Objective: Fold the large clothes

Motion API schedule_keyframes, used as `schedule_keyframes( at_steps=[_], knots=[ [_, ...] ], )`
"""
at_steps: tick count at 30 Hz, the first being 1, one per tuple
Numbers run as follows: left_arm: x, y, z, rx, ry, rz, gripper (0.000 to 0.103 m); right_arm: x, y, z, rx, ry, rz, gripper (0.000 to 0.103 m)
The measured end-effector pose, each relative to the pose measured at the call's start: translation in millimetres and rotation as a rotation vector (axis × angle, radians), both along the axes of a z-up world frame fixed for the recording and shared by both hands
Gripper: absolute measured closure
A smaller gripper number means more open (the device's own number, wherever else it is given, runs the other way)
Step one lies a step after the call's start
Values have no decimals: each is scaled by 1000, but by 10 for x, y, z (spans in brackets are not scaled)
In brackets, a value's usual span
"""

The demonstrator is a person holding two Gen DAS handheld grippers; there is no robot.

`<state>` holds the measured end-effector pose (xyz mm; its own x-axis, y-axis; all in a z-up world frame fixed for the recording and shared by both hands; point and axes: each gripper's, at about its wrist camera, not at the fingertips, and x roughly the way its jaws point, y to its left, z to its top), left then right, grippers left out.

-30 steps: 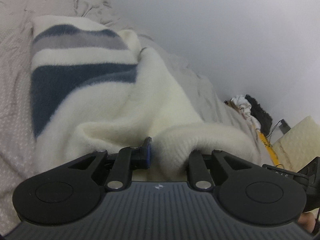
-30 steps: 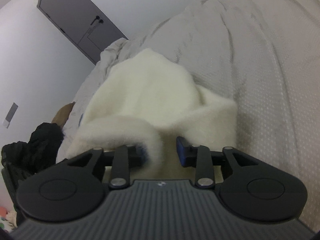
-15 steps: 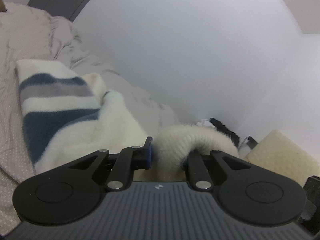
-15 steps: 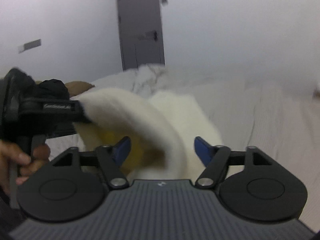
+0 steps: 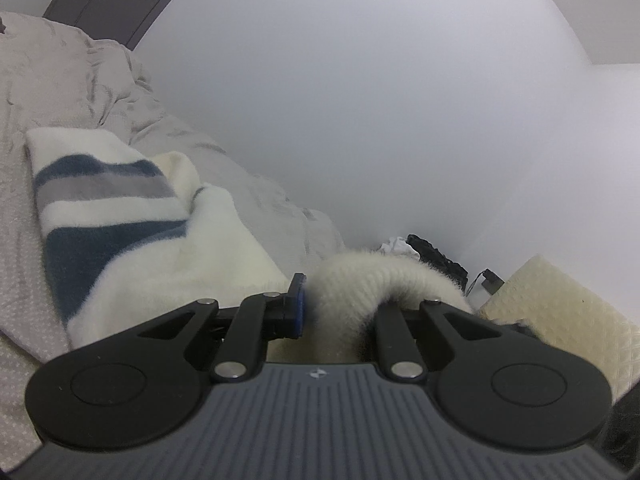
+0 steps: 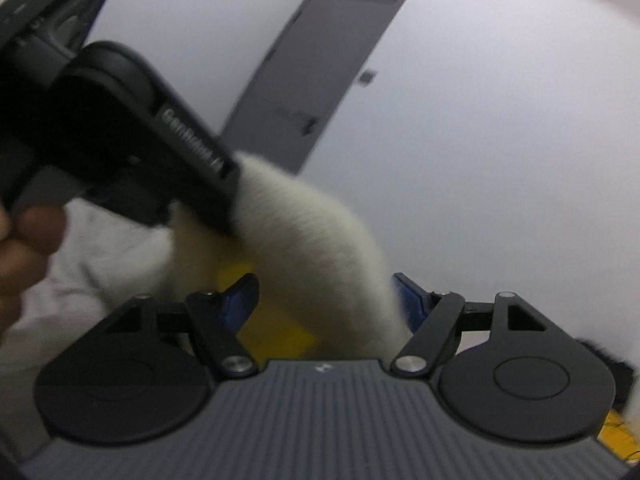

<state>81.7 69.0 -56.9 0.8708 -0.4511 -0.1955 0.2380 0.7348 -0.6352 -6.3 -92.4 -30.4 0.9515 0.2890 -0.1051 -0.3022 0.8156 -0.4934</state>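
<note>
A fluffy cream sweater [image 5: 140, 264] with navy and grey stripes lies spread on the bed at the left. My left gripper [image 5: 340, 304] is shut on its ribbed cream edge [image 5: 360, 280], held lifted above the bed. In the right wrist view my right gripper [image 6: 324, 292] stands open and wide. A cream fold of the sweater [image 6: 320, 232] hangs loosely between its blue pads [image 6: 244, 292]. The left gripper [image 6: 228, 200] shows at the upper left there, clamped on that same fold, with a person's hand [image 6: 24, 248] behind it. This view is blurred.
The bed has a crumpled beige cover [image 5: 60, 80] running along a white wall. A grey door [image 6: 320, 80] stands behind. A cream quilted cushion [image 5: 560, 312] and a dark bundle [image 5: 436, 256] lie at the right. Something yellow [image 6: 280, 332] shows below the fold.
My right gripper let go of the sweater edge, opened wide, rolled and swung toward the left gripper. The left gripper lifted with the edge still in it, then held still.
</note>
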Motion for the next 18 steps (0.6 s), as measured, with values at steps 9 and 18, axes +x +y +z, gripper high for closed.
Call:
schedule_keyframes(
  at_steps=[9,18],
  knots=[
    [-11,-64,1,-8,11,-10,83,-307,-71,104,37,-256,-64,29],
    [-22,-169,-19,35,22,2,81,110,-284,103,158,48,-192,30]
  ],
)
